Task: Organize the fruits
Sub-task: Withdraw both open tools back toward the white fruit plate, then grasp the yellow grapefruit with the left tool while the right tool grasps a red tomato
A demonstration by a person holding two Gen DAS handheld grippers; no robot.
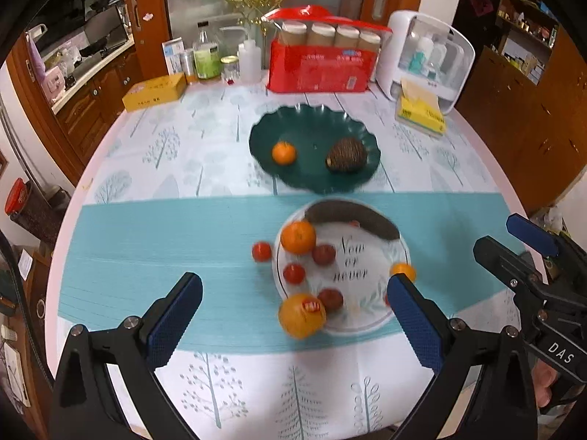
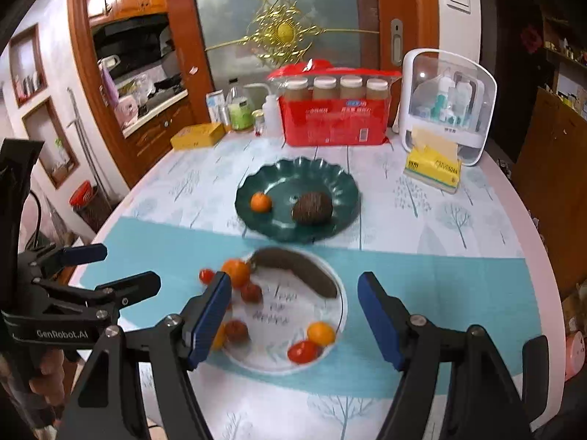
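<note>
Fruit blurred, round, orange and red. White plate [image 1: 370,315] ahead between left tongs' [image 1: 293,315] spread, empty fingers: oranges, small red fruits, dark banana [image 1: 352,218]. Green dish [image 2: 297,233] beyond: one small orange [image 2: 261,202], brown scaly fruit [image 2: 312,208]. Right tongs [image 2: 293,315] spread, empty. Left view alone shows stickered orange [image 1: 301,316] overhanging the rim.

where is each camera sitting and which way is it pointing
Left wrist: sits on the left gripper, looking forward across the table at the white plate and green plate; its own open jaws show, plus the right gripper at the right edge.
Right wrist: sits on the right gripper, facing the same way from further right; its open jaws show, plus the left gripper and a hand at the left.
Shared: both plates, the dark banana, the red bag.
</note>
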